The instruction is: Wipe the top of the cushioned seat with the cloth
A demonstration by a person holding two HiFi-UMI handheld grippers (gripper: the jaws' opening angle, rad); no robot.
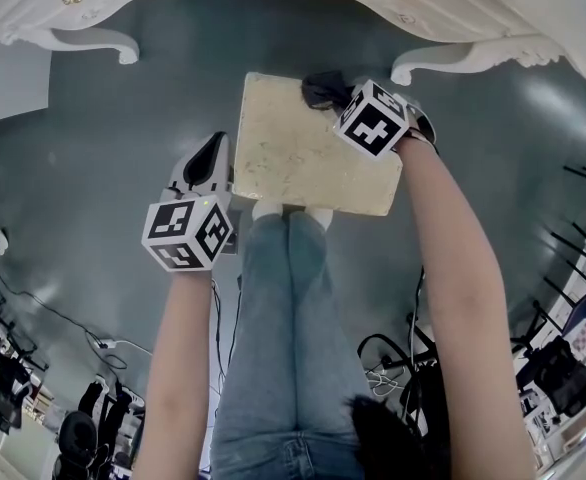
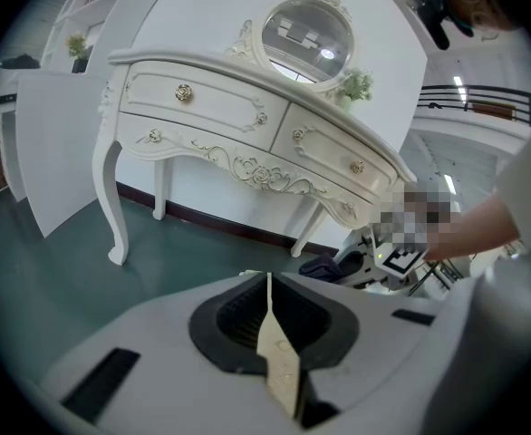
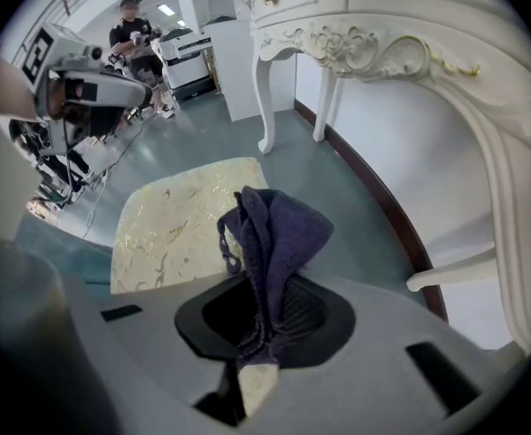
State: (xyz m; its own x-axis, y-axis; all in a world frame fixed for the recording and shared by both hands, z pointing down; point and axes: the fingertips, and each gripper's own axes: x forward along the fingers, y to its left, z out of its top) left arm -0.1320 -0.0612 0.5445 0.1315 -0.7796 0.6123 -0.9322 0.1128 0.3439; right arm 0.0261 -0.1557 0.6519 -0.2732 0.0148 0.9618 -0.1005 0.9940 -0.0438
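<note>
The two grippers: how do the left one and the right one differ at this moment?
The right gripper is shut on the dark cloth; the left gripper has nothing between its jaws. The right gripper is over the seat's far right corner; the left gripper is beside the seat's left edge, over the floor. Both have their jaws together.

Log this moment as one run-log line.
left gripper: shut, empty, beside seat | right gripper: shut on cloth | cloth at seat's far right corner, contact unclear
</note>
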